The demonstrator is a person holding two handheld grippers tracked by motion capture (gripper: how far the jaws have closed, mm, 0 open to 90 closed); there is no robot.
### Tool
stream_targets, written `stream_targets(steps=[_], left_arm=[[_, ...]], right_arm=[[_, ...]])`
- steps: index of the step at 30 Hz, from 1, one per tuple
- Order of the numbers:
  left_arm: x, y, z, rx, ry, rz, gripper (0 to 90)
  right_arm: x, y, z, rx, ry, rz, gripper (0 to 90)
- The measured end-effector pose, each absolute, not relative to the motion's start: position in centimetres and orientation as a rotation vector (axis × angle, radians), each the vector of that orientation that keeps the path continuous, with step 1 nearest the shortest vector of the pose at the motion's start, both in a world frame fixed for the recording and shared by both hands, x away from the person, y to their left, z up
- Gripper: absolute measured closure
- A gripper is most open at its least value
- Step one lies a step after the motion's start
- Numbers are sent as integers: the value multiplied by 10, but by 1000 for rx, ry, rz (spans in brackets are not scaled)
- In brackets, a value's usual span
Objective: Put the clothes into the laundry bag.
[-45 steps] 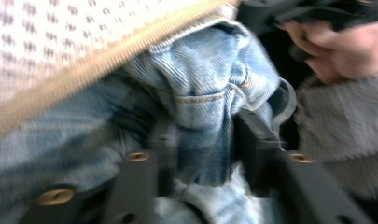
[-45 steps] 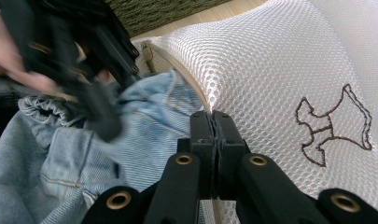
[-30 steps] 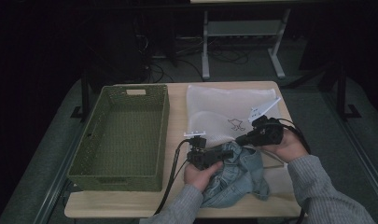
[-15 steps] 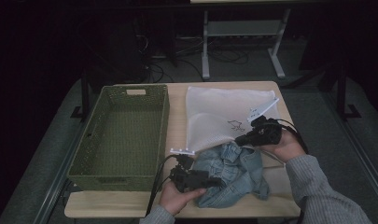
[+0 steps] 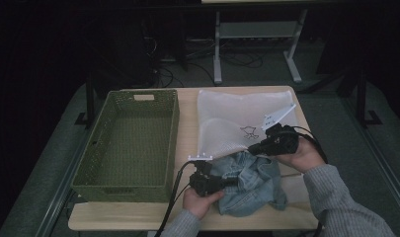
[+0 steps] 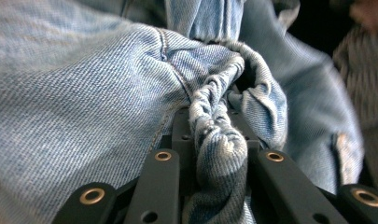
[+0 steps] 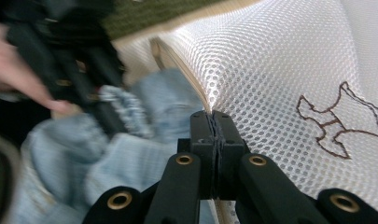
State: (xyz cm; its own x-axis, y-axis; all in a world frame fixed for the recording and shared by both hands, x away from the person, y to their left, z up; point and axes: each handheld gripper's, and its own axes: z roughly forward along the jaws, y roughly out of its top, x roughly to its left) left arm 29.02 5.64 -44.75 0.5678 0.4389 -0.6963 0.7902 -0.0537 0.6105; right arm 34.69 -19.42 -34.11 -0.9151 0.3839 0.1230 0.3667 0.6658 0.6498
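Crumpled denim garment (image 5: 252, 185) lies at counter (image 5: 187, 133) front edge, against white mesh bag (image 5: 237, 118). A denim fold is clamped by left tool (image 6: 218, 140), jaws just closed. Bag edge is pinched by right tool (image 7: 213, 122).

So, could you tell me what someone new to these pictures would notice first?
Probably the crumpled blue denim garment at the near edge of the table, with the left gripper clamped on a bunched fold of it. Just behind it lies a white mesh bag with a small embroidered animal, its near edge pinched by the right gripper. To the left stands an empty green basket.
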Motion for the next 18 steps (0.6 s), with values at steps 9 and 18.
stream_targets(steps=[9,18], left_arm=[[304,42,-452,1492,1168,-259,742],[282,64,-430,1641,1110,-268,335]], right_arm=[[340,-189,-337,607,2889,1058,883],[347,-198,-364,695,2911,1045,883]])
